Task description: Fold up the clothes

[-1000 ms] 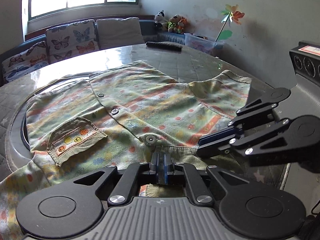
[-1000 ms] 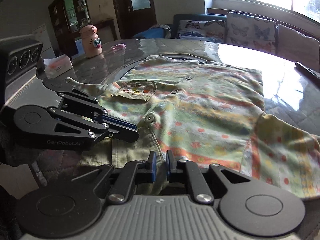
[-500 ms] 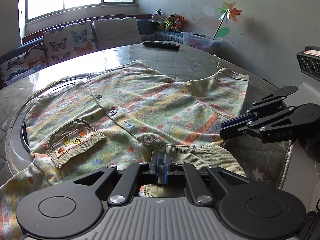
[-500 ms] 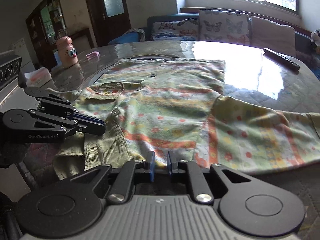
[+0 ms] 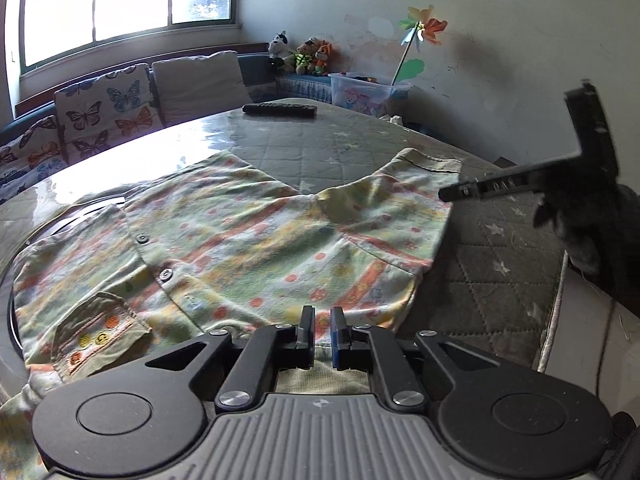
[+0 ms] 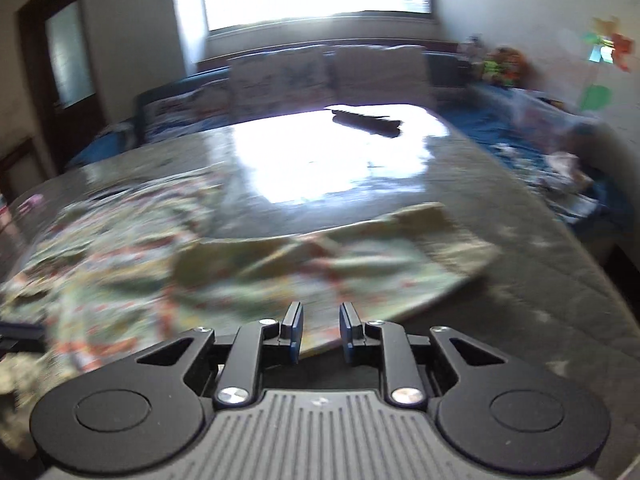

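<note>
A child's patterned shirt (image 5: pixel 240 240) with buttons and a chest pocket (image 5: pixel 100 336) lies spread on the round table. My left gripper (image 5: pixel 322 320) is at the shirt's near collar edge, its jaws slightly parted with no cloth between them. My right gripper (image 6: pixel 320 320) is open at the near edge of the shirt's sleeve (image 6: pixel 320 264); this view is blurred. It also shows in the left wrist view (image 5: pixel 452 192), side-on above the sleeve's end (image 5: pixel 424 168).
A black remote (image 5: pixel 280 110) lies at the table's far side. The quilted table cover (image 5: pixel 500 280) runs to the right edge. Beyond are a sofa with butterfly cushions (image 5: pixel 104 108), soft toys, a plastic bin (image 5: pixel 368 92) and a pinwheel.
My left gripper has let go of the collar and opened a little. My right gripper has swung right to the sleeve and opened wider.
</note>
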The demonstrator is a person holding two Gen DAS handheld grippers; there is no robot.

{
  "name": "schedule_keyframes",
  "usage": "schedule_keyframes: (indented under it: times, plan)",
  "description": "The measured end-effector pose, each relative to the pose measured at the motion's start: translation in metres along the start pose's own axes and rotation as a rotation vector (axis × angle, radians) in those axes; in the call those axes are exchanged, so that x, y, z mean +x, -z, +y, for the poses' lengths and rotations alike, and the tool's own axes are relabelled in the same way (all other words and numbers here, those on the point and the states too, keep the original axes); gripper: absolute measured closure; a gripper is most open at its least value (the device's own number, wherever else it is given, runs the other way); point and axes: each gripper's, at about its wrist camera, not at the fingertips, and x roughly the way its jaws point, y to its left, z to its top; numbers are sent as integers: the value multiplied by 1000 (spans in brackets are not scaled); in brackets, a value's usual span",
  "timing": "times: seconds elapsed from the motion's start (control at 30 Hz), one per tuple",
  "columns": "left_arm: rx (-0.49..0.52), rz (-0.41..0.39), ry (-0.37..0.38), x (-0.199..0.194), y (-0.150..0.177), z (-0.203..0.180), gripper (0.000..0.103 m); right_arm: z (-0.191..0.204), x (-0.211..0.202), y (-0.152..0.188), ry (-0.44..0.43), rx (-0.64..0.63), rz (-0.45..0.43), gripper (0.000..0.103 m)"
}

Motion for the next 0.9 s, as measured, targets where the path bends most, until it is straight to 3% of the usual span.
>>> schedule_keyframes:
  times: [0.13,0.23,0.33,0.5,0.57,0.6,0.73,0.9]
  plan:
    - [-4,2,-10,-2,1,1,94,-43,16,-9,117,137,-29,76]
    - [-13,-5,-25,-6,0,5,92,-61,23,-14,157,209,-46,69]
    - [-19,-8,-36,-9,0,7,89,-73,30,-16,188,269,-52,69]
    - [-27,-5,-52,-11,2,10,89,-79,36,-13,175,314,-61,71]
    - [-31,-4,-59,-12,3,10,89,-79,34,-13,161,321,-69,93]
    - [-32,-3,-62,-12,4,11,89,-78,32,-13,151,322,-77,97]
    - [-45,-7,-81,-17,6,15,86,-65,17,-21,99,299,-127,100]
    - [-68,-14,-110,-24,10,23,85,-22,-11,-42,-42,201,-202,100]
